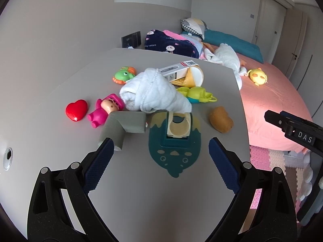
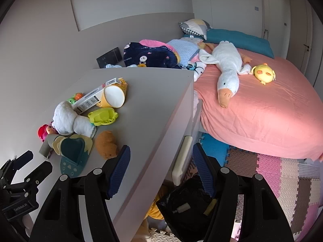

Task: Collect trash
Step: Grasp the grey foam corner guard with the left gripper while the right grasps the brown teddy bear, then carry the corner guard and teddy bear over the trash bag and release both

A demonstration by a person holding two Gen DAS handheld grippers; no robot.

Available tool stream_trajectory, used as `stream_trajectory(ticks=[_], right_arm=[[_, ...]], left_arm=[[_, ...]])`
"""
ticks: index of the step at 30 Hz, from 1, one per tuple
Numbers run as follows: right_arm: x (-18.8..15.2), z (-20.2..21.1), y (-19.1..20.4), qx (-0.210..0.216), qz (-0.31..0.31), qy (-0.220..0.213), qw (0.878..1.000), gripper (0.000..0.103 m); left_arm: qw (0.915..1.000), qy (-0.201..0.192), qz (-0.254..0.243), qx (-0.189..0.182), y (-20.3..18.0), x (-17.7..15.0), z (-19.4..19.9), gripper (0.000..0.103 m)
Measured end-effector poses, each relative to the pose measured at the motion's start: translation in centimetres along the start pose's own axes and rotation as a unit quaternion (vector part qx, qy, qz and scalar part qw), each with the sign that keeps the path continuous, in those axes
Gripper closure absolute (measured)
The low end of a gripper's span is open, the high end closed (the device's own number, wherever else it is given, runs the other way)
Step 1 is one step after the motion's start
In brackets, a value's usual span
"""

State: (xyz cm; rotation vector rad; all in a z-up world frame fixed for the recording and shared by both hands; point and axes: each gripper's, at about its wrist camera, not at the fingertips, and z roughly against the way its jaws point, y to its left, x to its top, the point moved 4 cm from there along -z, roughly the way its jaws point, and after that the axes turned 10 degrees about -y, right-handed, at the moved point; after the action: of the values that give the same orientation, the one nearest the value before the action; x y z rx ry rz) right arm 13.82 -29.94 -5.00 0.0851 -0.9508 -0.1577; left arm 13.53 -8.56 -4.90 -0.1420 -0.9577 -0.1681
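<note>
red heart, teal bib, pink bedsheet

red heart – pink doll | goose plush – pink bed

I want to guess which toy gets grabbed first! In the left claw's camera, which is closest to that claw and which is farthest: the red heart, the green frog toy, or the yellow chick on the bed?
From the left claw:
1. Red heart, left on the table.
2. Green frog toy, farther back on the table.
3. Yellow chick, right, on the pink bed.

White carton tipped on yellow cup, tabletop
</note>
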Motion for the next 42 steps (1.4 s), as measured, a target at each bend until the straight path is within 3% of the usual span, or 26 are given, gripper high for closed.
stream_trajectory(ticks=[11, 21, 26, 29, 33, 36, 42], right_arm=[[-0.2, -2.7, 3.3, 0.019, 0.017, 0.010, 1.000, 0.038], [-0.4, -5.0, 5.0, 0.030, 0.031, 0.010, 0.999, 0.038], [-0.3, -5.4, 6.3, 0.037, 0.060, -0.008, 0.997, 0.038], [-0.3, -5.7, 6.9, 0.056, 0.063, -0.006, 0.996, 0.040], [-0.2, -5.9, 7.5, 0.073, 0.063, -0.001, 0.995, 0.051], [-0.1, -6.5, 8.3, 0.084, 0.059, 0.013, 0.995, 0.064], [-1.1, -7.8, 9.3, 0.100, 0.041, 0.052, 0.993, 0.070]], left_arm=[[0.9987, 0.008, 0.039, 0.032, 5.3, 0.8, -2.2, 0.011], [0.9979, 0.037, 0.043, 0.030, 5.7, 0.0, -5.2, 0.011], [0.9971, 0.044, 0.054, 0.031, 6.3, 0.0, -6.0, 0.017], [0.9972, 0.045, 0.050, 0.035, 6.2, 0.0, -6.4, 0.025], [0.9965, 0.057, 0.054, 0.031, 6.3, -0.2, -6.9, 0.043], [0.9964, 0.055, 0.058, 0.029, 6.4, -0.2, -6.8, 0.043], [0.9962, 0.054, 0.064, 0.023, 6.7, -0.2, -6.7, 0.043]])
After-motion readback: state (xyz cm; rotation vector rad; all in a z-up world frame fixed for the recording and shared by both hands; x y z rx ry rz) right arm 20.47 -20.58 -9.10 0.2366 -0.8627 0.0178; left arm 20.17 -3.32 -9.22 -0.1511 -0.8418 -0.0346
